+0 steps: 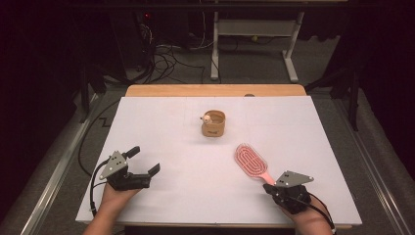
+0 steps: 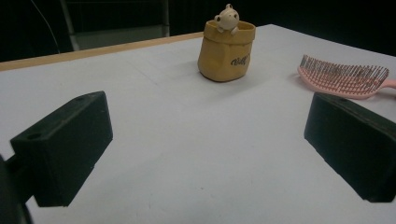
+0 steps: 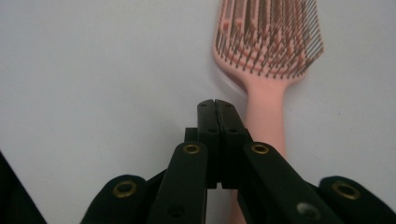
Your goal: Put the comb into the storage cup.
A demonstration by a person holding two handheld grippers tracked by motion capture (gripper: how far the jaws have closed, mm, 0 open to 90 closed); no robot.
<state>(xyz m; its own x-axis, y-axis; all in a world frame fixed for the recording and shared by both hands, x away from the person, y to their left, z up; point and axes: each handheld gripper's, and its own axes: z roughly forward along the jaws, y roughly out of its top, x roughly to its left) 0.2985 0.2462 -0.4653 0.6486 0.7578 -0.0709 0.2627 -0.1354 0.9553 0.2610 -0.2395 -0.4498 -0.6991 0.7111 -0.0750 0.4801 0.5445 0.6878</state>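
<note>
Right gripper [image 3: 217,103] clenched empty, jaws pressed together just left of handle of pink plastic vented hairbrush [image 3: 270,56] lying bristles-up on white table [image 1: 186,166]. Left gripper [image 1: 144,160] released, jaws wide apart, well apart from brush. Tan bag-shaped cup [image 1: 214,123] farther back.

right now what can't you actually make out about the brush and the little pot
- Hairbrush handle end: right gripper view, hidden under the shut right gripper; high view, covered by its grey plate.
- Brush head tip: right gripper view, cut off by the top edge.
- Inside of the yellow pot: left gripper view, hidden by its wall; high view, too small.
- Lettering on the pot: blurred.
</note>
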